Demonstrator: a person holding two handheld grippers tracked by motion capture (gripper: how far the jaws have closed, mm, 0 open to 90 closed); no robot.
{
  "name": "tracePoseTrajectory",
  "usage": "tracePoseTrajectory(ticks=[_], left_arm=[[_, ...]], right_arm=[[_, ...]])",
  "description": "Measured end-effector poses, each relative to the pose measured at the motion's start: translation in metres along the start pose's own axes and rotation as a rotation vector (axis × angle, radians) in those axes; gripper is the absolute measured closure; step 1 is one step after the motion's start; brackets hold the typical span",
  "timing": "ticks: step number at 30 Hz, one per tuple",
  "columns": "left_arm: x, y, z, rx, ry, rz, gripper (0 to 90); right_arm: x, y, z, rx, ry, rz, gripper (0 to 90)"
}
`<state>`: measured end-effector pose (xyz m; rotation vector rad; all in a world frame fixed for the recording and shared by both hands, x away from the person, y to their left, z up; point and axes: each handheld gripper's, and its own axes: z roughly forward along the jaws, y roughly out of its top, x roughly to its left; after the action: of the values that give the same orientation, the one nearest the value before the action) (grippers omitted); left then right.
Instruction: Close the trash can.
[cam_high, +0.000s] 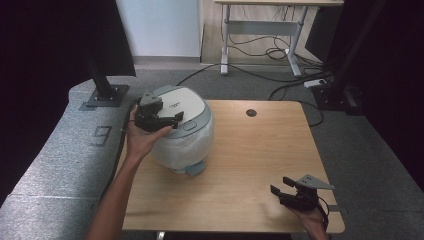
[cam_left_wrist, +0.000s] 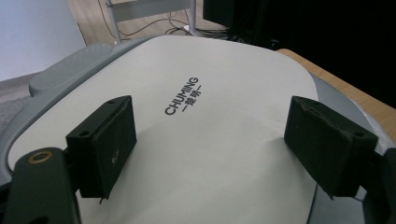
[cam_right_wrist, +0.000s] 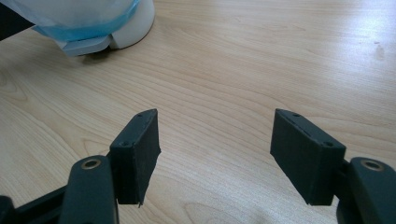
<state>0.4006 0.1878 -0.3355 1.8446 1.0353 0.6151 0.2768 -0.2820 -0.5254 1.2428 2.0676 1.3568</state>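
Hovering over the rice cooker (cam_high: 184, 131), the left gripper (cam_high: 169, 119) holds its fingers (cam_left_wrist: 106, 145) spread, the white lid (cam_left_wrist: 210, 121) lying just below and between them, nothing pinched. The right gripper (cam_high: 284, 187) rests well apart near the table (cam_high: 250, 165) edge, fingers (cam_right_wrist: 135, 154) spread over bare wood. The cooker looks bulky, rigid and smooth, likely slippery; the lid's front latch (cam_high: 190, 125), just beyond the left fingertips, seems the best hold
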Motion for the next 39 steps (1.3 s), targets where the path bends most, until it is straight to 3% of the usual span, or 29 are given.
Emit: tracePoseTrajectory(ticks=[13,14,15,23,30,39], left_arm=[[-0.002,0.001,0.0,0.009,0.013,-0.002,16.9],[-0.005,0.0,0.001,0.012,0.046,0.037,17.9],[-0.005,-0.001,0.001,0.011,0.037,0.023,21.6],[-0.006,-0.001,0.002,0.002,0.026,0.03,21.5],[-0.002,-0.009,-0.006,-0.04,-0.031,0.024,20.2],[-0.005,-0.031,-0.047,-0.145,-0.111,-0.002,16.7]], right_arm=[[0.001,0.0,0.001,0.007,0.001,-0.002,32.3],[0.001,0.0,0.001,0.006,0.002,-0.001,32.3],[0.0,0.0,0.001,0.006,0.003,0.001,32.3],[0.0,0.0,0.0,0.002,0.004,0.003,32.3],[-0.003,0.0,-0.001,0.004,0.003,0.012,32.3],[-0.005,0.0,-0.003,-0.003,-0.005,0.018,32.1]])
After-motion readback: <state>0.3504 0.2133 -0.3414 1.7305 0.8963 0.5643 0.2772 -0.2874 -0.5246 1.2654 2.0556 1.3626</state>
